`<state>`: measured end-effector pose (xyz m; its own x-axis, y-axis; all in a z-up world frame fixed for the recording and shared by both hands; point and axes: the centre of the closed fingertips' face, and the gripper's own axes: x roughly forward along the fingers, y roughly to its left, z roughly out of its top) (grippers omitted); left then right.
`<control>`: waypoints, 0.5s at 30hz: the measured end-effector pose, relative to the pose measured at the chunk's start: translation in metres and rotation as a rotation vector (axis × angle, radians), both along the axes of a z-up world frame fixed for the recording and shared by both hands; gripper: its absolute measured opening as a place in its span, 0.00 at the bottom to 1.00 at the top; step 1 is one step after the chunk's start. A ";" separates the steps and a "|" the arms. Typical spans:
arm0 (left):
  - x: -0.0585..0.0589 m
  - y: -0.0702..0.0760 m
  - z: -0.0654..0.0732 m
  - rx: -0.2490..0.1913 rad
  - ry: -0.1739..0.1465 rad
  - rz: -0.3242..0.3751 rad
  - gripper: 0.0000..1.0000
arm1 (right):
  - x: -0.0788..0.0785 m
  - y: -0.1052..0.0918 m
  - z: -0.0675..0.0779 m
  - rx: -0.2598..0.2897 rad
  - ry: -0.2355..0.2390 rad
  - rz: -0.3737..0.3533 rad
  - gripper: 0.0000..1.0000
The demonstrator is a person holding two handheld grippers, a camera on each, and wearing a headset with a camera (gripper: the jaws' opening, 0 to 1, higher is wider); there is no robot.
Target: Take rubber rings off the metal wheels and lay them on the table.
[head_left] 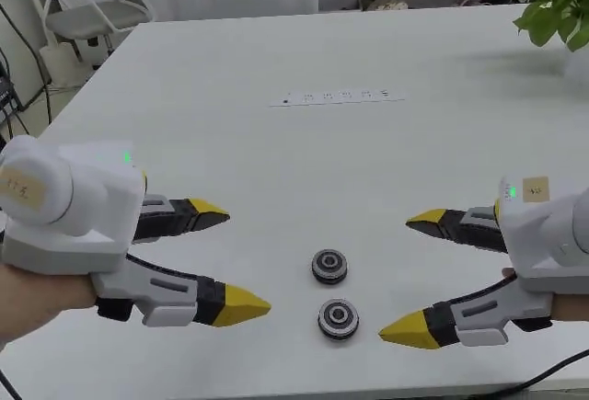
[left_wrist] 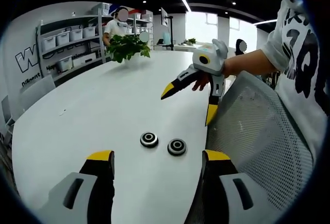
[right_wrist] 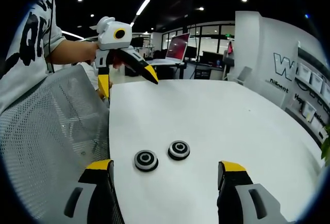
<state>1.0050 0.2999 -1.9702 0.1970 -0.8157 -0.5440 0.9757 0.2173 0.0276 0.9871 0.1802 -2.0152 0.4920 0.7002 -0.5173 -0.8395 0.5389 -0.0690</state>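
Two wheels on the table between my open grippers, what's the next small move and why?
Probably lower the right gripper onto the nearer wheel and close its jaws to steady it. Both it and the farther wheel wear black rubber rings, and the right gripper and the left gripper hover open, touching neither.

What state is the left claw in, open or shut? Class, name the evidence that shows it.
Open. The left claw has its yellow-tipped jaws spread wide apart, with nothing held between them.

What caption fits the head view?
Open left gripper and right gripper flank the far wheel and near wheel on a white table.
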 end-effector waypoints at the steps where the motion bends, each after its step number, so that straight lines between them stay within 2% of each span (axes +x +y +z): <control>1: 0.000 -0.001 0.000 -0.004 0.005 -0.002 0.67 | 0.000 0.000 -0.001 0.000 0.001 0.001 0.81; 15: -0.003 -0.011 -0.009 0.008 0.014 -0.034 0.66 | -0.002 0.005 -0.008 -0.006 0.003 0.038 0.71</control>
<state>1.0024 0.2889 -1.9789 0.1610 -0.8173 -0.5532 0.9829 0.1833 0.0152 0.9847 0.1848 -2.0227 0.4638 0.7149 -0.5234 -0.8594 0.5065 -0.0697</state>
